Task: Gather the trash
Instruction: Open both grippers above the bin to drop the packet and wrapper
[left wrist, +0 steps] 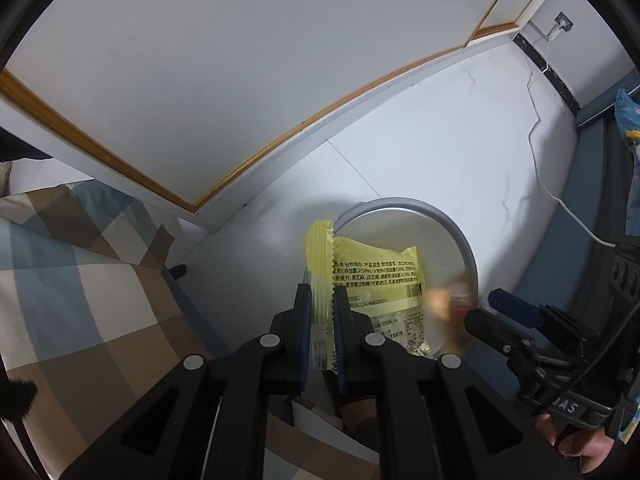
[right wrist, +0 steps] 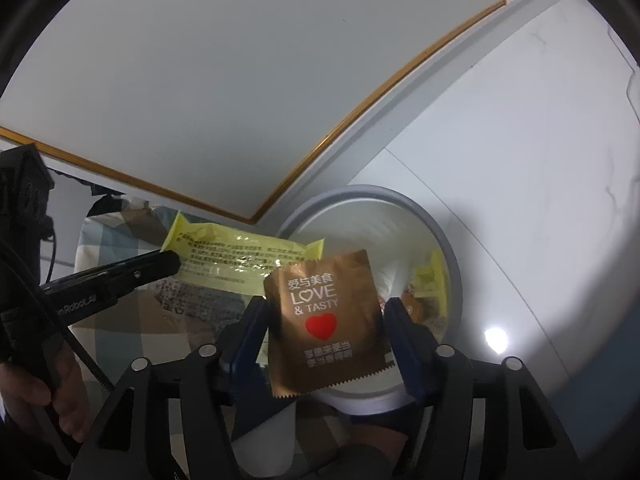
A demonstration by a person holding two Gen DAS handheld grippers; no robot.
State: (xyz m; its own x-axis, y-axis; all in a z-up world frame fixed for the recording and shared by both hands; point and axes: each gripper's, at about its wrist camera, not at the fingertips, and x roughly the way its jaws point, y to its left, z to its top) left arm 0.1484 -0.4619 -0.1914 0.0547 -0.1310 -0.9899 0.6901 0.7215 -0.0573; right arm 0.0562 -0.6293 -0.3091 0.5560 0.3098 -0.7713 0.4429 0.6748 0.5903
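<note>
A round white bin with a grey rim point(left wrist: 460, 232) point(right wrist: 452, 264) stands on the pale floor. Above its near edge my left gripper point(left wrist: 322, 292) is shut on the crimped edge of a yellow snack wrapper point(left wrist: 376, 268), which hangs over the bin. In the right wrist view the same gripper point(right wrist: 172, 262) comes in from the left, holding the yellow wrapper point(right wrist: 240, 256). My right gripper point(right wrist: 326, 308) stands open over the bin. A brown "LOVE & TASTY" wrapper point(right wrist: 328, 320) sits loose between its pads; it is a blur point(left wrist: 448, 300) by that gripper point(left wrist: 482, 306) in the left wrist view.
More wrappers point(right wrist: 430, 280) lie inside the bin. Checked bedding point(left wrist: 80, 280) fills the left side. A wall panel with wooden trim point(left wrist: 280, 140) runs behind the bin. A white cable point(left wrist: 536, 152) trails over the floor beside dark blue furniture point(left wrist: 592, 160). A hand point(left wrist: 580, 444) holds the right gripper.
</note>
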